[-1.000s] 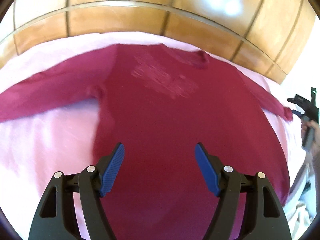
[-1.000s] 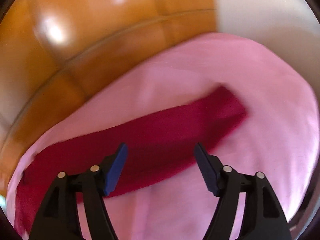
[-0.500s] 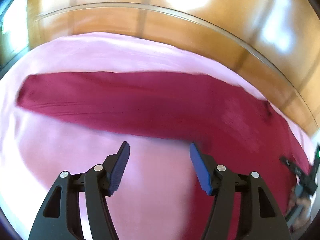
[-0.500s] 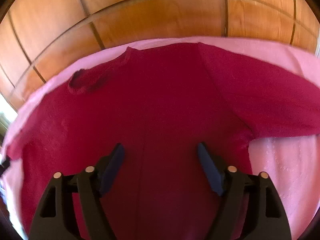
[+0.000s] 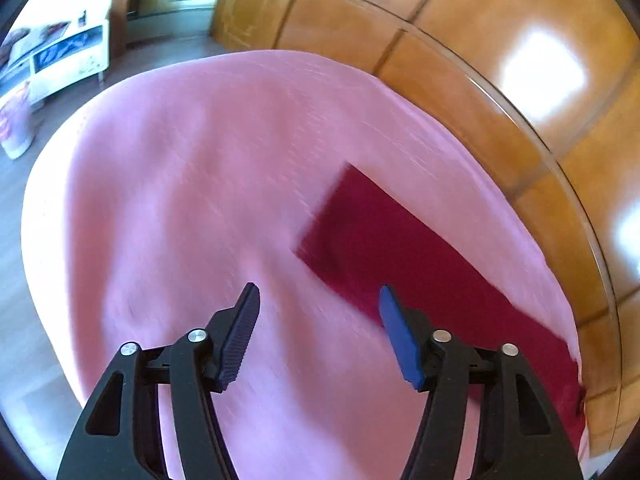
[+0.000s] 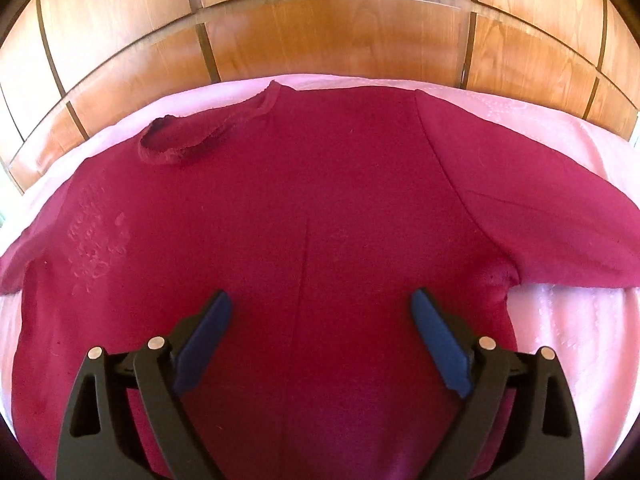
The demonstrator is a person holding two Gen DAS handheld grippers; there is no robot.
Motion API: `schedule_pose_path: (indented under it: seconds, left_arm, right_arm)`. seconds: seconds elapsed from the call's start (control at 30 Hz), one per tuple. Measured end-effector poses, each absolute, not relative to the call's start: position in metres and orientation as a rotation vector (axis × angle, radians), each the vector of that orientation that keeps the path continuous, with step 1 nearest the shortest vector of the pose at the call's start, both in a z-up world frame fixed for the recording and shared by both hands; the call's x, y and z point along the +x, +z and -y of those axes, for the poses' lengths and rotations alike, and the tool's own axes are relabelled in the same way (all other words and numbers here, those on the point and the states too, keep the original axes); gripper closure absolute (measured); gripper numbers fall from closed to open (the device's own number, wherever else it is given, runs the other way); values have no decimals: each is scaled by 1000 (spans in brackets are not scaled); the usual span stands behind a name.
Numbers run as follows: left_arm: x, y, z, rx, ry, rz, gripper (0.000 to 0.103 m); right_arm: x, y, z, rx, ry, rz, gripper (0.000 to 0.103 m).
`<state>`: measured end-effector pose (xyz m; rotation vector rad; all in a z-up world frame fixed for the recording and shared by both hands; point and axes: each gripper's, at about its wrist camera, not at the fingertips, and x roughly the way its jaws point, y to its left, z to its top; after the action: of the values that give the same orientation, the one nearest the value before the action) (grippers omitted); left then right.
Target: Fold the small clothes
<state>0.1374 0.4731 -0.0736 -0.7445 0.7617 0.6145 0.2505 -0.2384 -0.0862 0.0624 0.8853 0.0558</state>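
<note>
- Shirt [image 6: 320,220] spread flat and face up on pink sheet [image 6: 560,340], collar [image 6: 188,140] toward wood panels [image 6: 320,36]; no fold visible yet, so task judged at its very start.
- Both sleeves out sideways: right sleeve [image 6: 540,216] lying across the sheet, left sleeve [image 5: 420,264] ending in a square cuff near the sheet's middle in the left view.
- Left gripper [image 5: 318,334] spread wide, holding nothing, hovering over bare sheet just beside the left cuff; right finger over the sleeve's edge, contact not clear.
- Right gripper [image 6: 322,340] spread wide as well, empty, poised over the lower chest of the shirt.
- Left to do, by judgement: sleeves folded in over the body, then body folded up; all of it still ahead.
- Edges: sheet ends close behind the collar against the panels, so little room there for pushing cloth away.
- Open room: plenty of bare sheet left of the left cuff and right of the body below the right sleeve; floor [image 5: 24,184] visible beyond the sheet's left edge.
- Left view blurred, fine detail of the cuff unclear.
</note>
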Motion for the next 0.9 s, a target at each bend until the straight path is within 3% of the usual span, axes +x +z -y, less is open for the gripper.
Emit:
schedule_pose_path:
  seconds: [0.1,0.17,0.23,0.3,0.43,0.63,0.83,0.9]
  left_arm:
    - [149,-82,-488,-756,595,-792,66]
    - [153,-86,-494,-763,589,-804,67]
    - [156,-91,-500,-770,578,-809,89]
    - [153,-90,-496,-743,589,-804,95]
    - [132,-80,-483,-689,612,-764,96]
    - [132,-97,-472,-580,670,-862,96]
    - [133,-61,-431,-473,706,-827,95]
    - [129,-44,-396,-448,633,-782,82]
  right_arm:
    - [250,-86,238,45,47,-889,10]
    - [250,-86,239,38,44,-890,10]
    - [250,-86,240,39,45,-889,10]
    - [250,-86,240,37,43,-889,10]
    - [250,-86,239,25,34,-888,10]
    - [250,-89,241,43,50,-890,8]
    - [250,-89,242,56,57,-886,8]
    - [248,-86,243,63,61,-885,8]
